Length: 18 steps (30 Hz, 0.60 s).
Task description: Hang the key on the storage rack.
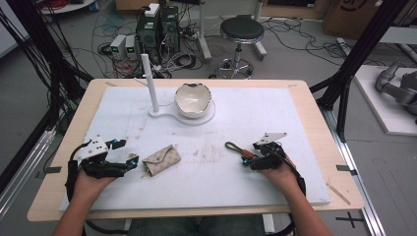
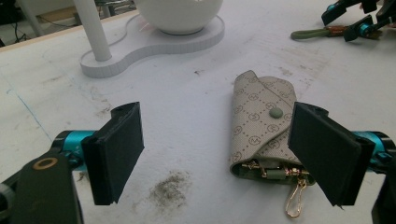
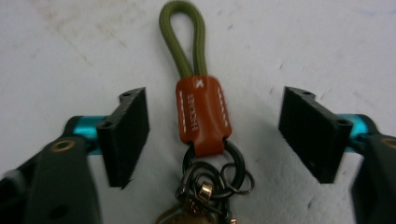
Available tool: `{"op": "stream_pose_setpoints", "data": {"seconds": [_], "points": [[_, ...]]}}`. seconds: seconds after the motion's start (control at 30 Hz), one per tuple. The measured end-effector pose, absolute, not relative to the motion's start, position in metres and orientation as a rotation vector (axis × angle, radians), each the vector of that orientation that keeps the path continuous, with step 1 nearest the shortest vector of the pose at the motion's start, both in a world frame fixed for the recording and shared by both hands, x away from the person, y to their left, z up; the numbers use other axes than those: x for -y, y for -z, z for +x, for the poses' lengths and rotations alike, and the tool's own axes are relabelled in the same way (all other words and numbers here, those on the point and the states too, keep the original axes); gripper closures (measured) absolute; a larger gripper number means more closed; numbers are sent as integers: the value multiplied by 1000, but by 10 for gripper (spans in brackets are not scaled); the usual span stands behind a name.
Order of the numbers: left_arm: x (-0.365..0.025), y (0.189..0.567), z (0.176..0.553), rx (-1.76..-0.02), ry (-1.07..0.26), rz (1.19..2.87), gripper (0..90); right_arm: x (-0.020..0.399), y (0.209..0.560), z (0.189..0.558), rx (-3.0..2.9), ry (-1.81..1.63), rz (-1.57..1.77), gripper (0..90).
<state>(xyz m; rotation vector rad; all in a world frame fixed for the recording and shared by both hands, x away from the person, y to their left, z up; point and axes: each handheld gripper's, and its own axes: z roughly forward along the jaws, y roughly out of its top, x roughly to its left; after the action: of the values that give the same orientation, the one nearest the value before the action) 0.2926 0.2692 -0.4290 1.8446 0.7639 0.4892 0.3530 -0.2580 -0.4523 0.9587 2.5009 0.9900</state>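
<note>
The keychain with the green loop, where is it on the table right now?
The keychain lies on the white mat, right of centre in the high view, between the open jaws of the right gripper, well right of the beige key pouch.

The high view looks forward and down over the whole desk [image 1: 305, 147]. The left gripper view sits low, close to the key pouch [image 2: 261, 126], sharing it with the high view; the right gripper view looks straight down on the keychain [image 3: 201, 116].
</note>
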Motion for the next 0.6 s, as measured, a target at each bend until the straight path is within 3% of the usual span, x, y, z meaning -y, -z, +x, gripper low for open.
{"op": "stream_pose_setpoints", "data": {"seconds": [0.17, 0.37, 0.6], "points": [[-269, 429, 292, -762, -489, 1851, 183, 258, 451, 352, -2502, -982, 961, 287], [-268, 429, 292, -770, -492, 1863, 183, 260, 449, 350, -2517, -989, 937, 519], [-267, 429, 292, -763, -493, 1864, 183, 258, 448, 347, -2527, -992, 913, 684]]}}
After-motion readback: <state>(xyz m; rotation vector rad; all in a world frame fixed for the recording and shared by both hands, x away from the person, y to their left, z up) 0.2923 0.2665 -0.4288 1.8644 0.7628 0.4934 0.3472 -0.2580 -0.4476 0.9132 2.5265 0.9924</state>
